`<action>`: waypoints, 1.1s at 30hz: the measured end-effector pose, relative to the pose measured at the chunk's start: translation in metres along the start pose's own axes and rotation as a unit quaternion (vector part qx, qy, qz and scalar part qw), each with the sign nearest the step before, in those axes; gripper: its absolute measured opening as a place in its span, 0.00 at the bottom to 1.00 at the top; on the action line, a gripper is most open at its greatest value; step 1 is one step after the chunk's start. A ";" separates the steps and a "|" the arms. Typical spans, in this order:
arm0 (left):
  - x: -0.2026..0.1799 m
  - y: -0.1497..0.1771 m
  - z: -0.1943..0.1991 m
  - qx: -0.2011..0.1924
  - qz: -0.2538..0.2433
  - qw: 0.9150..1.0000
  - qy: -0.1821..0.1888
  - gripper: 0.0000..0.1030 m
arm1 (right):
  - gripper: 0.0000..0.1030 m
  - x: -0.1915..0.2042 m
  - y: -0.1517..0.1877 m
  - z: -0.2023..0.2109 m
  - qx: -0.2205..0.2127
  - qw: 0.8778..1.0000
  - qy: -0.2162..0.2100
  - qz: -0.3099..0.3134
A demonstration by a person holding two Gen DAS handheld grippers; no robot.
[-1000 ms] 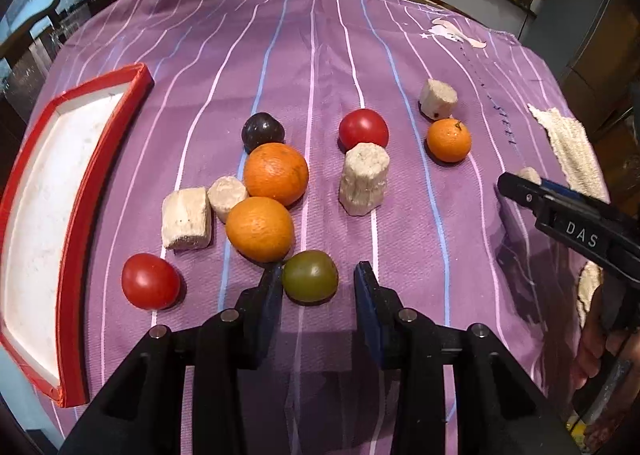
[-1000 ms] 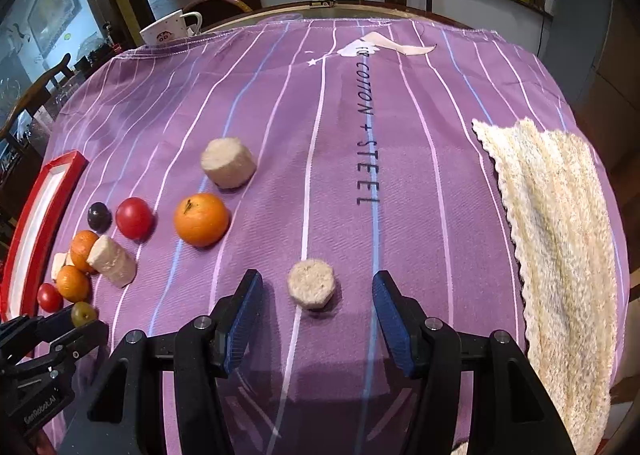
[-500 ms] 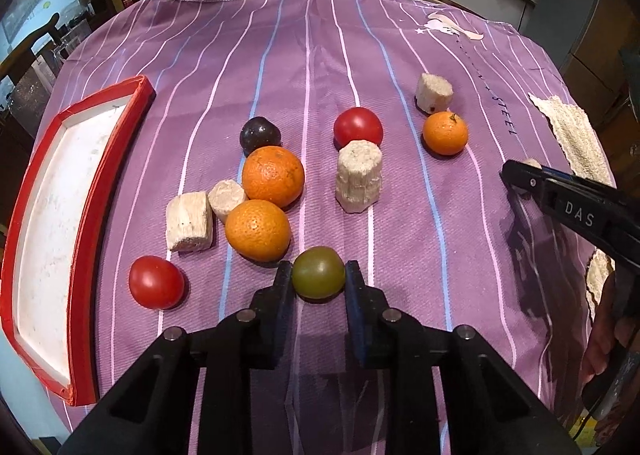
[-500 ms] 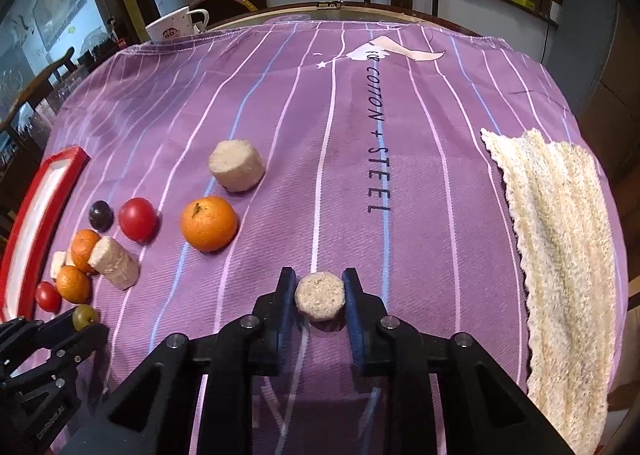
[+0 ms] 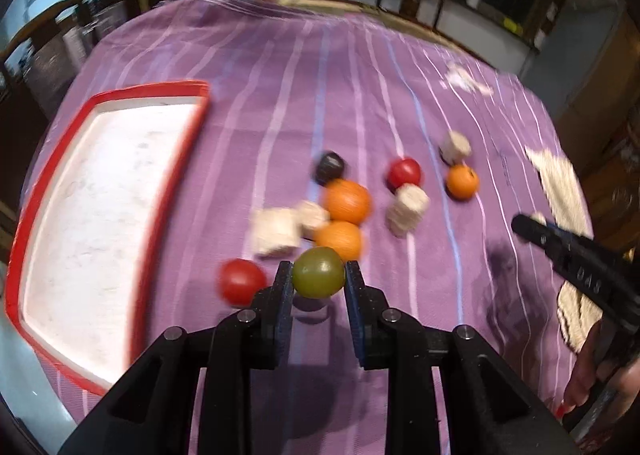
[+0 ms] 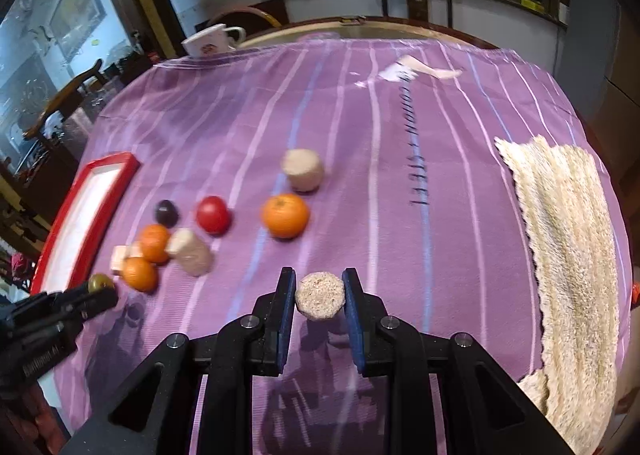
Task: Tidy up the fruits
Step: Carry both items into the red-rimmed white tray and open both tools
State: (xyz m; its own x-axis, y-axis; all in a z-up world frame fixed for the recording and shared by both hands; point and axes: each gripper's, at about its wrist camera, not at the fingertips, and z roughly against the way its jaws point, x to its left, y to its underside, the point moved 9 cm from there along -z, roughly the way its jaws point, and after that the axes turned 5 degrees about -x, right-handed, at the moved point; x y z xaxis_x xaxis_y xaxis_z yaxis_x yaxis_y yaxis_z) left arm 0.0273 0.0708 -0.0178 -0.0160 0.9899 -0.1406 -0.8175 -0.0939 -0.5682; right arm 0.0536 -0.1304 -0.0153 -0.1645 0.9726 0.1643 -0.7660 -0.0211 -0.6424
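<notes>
Motion blur smears the beige chunks (image 5: 276, 233) beyond left claw (image 5: 318, 279)

Dim room, purple striped tablecloth (image 6: 400, 247), wooden chair (image 6: 60, 103) at left, counter (image 6: 420, 3) behind, dark windows

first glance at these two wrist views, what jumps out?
Both grippers are loaded: the left gripper is shut on a green fruit, lifted above its shadow on the purple cloth, and the right gripper clamps a beige loofah piece. Next, the red-rimmed white tray at the left, and the cluster of oranges, tomatoes and beige pieces beside it.
</notes>
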 end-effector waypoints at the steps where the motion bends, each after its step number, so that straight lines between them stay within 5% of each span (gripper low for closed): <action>1: 0.011 -0.003 0.004 -0.005 0.009 1.000 -0.001 0.24 | 0.25 0.011 -0.002 0.002 -0.002 1.000 -0.005 0.008; 10: 0.118 -0.028 0.019 -0.023 0.058 0.997 -0.055 0.24 | 0.25 0.113 -0.016 -0.007 0.006 0.996 -0.086 0.027; 18: 0.193 -0.051 -0.006 -0.014 0.044 0.995 -0.094 0.24 | 0.25 0.235 -0.028 -0.039 0.023 0.985 -0.161 0.053; 25: 0.235 -0.062 -0.040 0.004 0.051 0.994 -0.096 0.24 | 0.25 0.313 -0.027 -0.094 0.049 0.982 -0.148 0.105; 33: 0.257 -0.064 -0.055 0.018 0.066 0.994 -0.081 0.25 | 0.26 0.336 -0.018 -0.133 0.071 0.983 -0.122 0.114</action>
State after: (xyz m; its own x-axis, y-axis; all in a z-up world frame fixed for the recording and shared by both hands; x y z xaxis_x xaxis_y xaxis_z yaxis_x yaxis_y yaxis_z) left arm 0.1069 0.3254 -0.0617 -0.2154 0.9735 -0.0774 -0.8226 -0.2236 -0.5229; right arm 0.0945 0.2272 -0.0485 -0.4726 0.8550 0.2135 -0.7685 -0.2812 -0.5748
